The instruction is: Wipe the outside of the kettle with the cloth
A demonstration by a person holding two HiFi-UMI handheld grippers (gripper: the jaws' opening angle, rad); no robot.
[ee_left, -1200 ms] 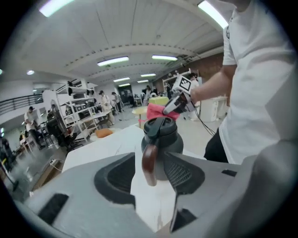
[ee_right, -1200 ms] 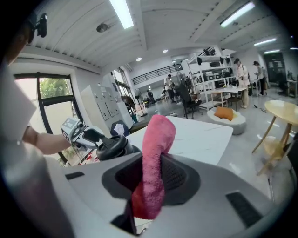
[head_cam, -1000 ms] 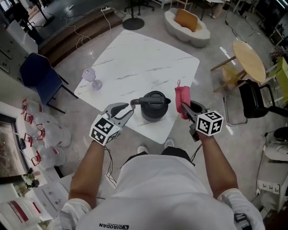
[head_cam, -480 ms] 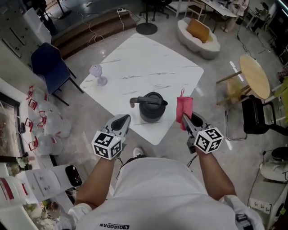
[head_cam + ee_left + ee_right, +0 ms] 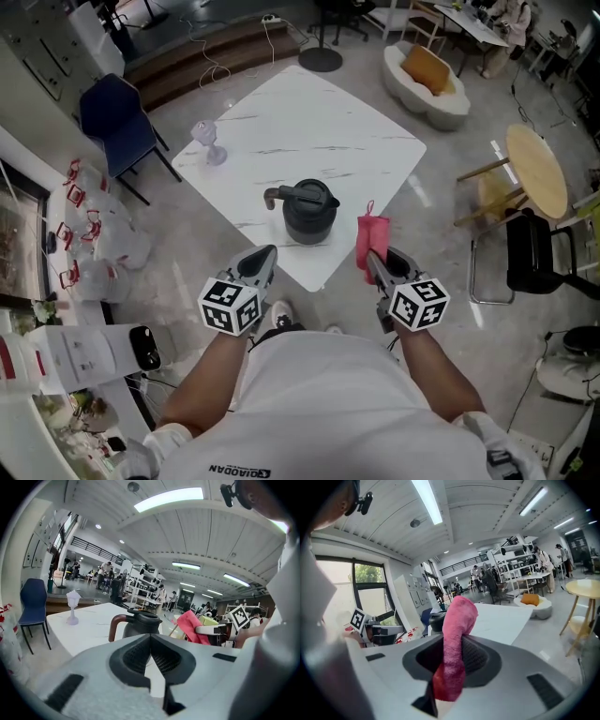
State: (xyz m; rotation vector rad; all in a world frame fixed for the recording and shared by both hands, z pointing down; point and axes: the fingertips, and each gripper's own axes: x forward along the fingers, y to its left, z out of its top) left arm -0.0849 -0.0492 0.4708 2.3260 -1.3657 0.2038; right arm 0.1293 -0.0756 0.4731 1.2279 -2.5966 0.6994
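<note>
Head view looks down; gripper views share kettle (image 5: pixel 137 625).

Small dark print (image 5: pixel 237 472) on the white shirt (image 5: pixel 319 394), well behind the fingers (image 5: pixel 262 261) toward the wearer, seemed to read "GIAODAN", inverted. Nothing else was legible.

I stand in a big open lab hall. Strip lights (image 5: pixel 168 498) run along the ceiling, metal shelf racks (image 5: pixel 146 582) and people (image 5: pixel 107 569) fill the back, and a marble table (image 5: pixel 309 131), a blue chair (image 5: pixel 117 112) and loose cables (image 5: pixel 211 66) stand about.
</note>
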